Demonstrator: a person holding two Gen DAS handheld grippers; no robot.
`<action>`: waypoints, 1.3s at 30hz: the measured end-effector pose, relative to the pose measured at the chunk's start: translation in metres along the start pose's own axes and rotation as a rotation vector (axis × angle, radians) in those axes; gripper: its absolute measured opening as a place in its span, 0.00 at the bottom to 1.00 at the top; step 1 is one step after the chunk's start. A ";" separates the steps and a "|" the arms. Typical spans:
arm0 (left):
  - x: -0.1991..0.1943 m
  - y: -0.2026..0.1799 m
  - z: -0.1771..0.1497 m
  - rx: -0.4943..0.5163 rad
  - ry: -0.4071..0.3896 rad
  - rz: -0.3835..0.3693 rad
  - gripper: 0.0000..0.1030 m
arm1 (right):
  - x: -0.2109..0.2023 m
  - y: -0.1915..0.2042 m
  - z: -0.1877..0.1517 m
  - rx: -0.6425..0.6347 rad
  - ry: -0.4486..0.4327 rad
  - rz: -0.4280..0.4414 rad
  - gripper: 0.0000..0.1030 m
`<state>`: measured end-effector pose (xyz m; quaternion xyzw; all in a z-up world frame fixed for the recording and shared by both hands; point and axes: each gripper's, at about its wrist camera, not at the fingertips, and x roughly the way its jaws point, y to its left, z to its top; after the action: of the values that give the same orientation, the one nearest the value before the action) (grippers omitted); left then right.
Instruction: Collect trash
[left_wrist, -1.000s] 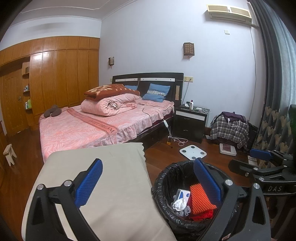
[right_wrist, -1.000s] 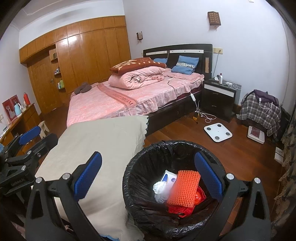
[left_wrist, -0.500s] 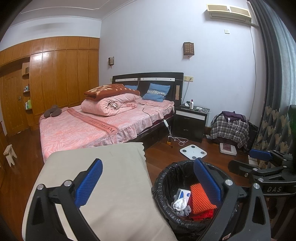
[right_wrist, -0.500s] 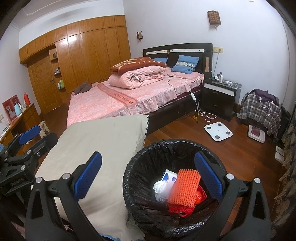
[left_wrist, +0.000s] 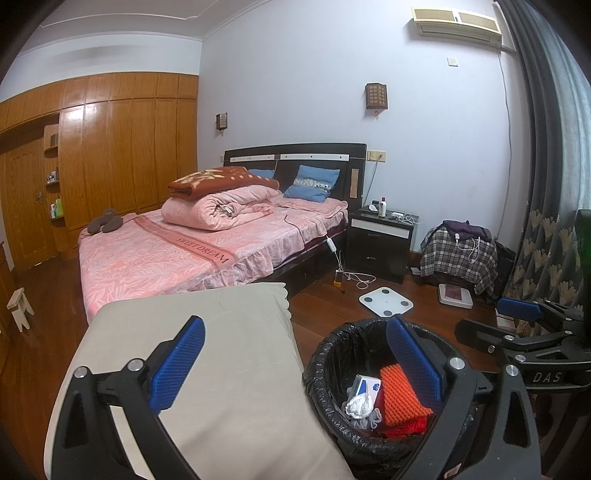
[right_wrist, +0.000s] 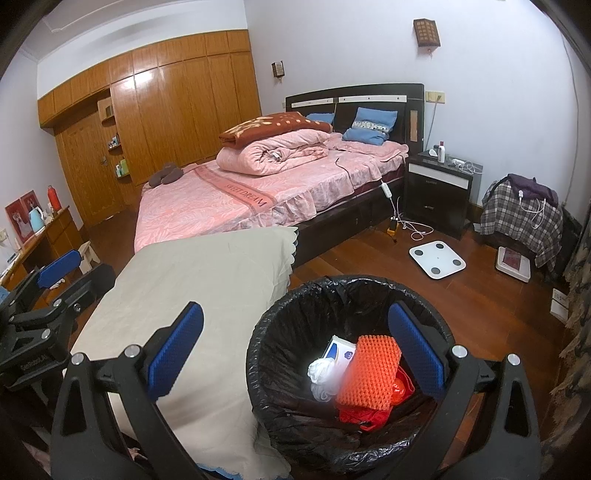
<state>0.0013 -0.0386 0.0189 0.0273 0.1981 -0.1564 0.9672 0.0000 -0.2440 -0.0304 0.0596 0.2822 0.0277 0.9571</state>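
While nothing shifted since a second ago — my left gripper (left_wrist: 291, 363) and right gripper (right_wrist: 293, 349) both spread, empty; trash in bin (right_wrist: 291, 306), collecting looks done.

"SWEET DREAM" on bed sheet (left_wrist: 201, 248); "DAS" on right gripper (left_wrist: 546, 376).

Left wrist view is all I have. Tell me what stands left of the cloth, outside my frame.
Observer: A wooden desk, with a blue kettle and a red bottle on it.
Operator: Report any trash on it.
Observer: None that I can make out; two framed pictures lean behind the kettle.
Operator: Give me the right gripper's state.
Observer: The right gripper is open and holds nothing, in front of the bin.
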 end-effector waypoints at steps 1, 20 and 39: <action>0.001 0.000 0.000 0.000 0.000 -0.001 0.94 | 0.000 0.000 0.000 0.000 0.001 0.000 0.95; 0.000 -0.001 0.001 0.001 0.002 0.000 0.94 | 0.001 0.003 -0.003 0.000 0.002 0.001 0.95; 0.000 0.000 0.002 0.000 0.005 -0.001 0.94 | 0.002 0.003 -0.001 -0.001 0.004 0.001 0.95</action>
<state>0.0021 -0.0383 0.0203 0.0277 0.2007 -0.1570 0.9666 0.0010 -0.2413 -0.0314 0.0594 0.2842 0.0285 0.9565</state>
